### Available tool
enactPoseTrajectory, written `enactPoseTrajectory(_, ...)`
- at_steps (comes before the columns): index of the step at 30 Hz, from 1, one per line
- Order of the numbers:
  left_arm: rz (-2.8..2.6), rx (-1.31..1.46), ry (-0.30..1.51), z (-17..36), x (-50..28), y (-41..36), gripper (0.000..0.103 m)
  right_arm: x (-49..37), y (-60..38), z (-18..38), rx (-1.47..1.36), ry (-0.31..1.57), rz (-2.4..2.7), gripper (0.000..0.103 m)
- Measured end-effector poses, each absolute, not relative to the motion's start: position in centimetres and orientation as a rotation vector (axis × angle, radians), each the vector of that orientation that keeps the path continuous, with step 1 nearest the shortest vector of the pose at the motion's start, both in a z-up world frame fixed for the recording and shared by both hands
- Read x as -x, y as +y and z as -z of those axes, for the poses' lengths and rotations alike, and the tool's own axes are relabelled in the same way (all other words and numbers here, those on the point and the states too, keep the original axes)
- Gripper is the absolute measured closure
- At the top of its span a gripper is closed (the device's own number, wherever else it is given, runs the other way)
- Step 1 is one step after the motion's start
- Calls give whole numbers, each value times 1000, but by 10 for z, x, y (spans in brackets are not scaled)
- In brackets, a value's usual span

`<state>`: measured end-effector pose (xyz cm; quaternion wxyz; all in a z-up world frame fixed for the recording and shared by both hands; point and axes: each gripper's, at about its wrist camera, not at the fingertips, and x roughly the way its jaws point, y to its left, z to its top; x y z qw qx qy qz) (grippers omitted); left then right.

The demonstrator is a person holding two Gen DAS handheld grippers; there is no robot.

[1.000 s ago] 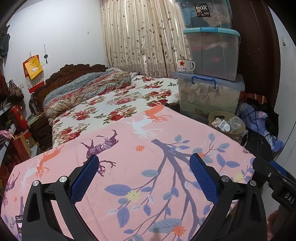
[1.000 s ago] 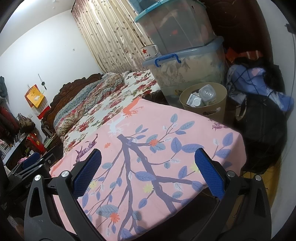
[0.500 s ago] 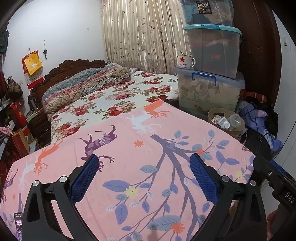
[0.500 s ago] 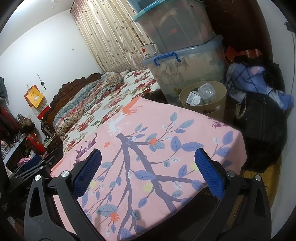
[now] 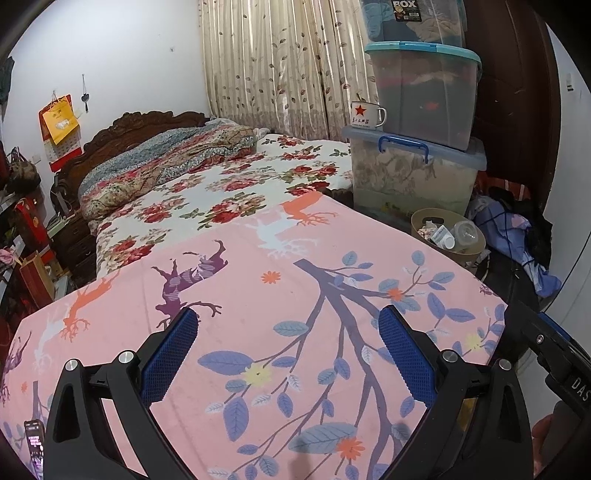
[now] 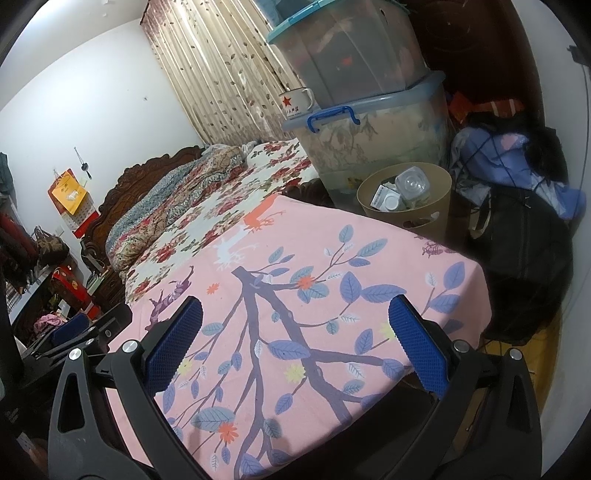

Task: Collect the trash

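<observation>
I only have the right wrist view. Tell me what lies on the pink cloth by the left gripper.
Observer: What looks like a dark phone, screen lit, at the pink cloth's near left corner.
Operator: Report the left gripper.
Observer: The left gripper is open, nothing between its pads, above the cloth.
Operator: Check the top of the box stack.
Observer: A third storage box, labelled BOX, sits on the teal-lidded box.

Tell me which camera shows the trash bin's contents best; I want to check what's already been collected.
The right wrist view: the tan bin sits nearer and larger, with a clear plastic bottle and small white boxes showing inside. The left wrist view shows the same bin smaller and farther away, its contents harder to make out.
</observation>
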<state>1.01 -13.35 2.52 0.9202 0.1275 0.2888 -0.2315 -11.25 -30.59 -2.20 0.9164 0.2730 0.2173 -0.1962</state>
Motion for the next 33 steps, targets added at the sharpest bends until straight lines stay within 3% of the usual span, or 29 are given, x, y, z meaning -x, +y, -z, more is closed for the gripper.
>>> enactPoseTrajectory(33,466,-270,624,-19,-13,-131,9,112,-305,21,-562,454,401,3)
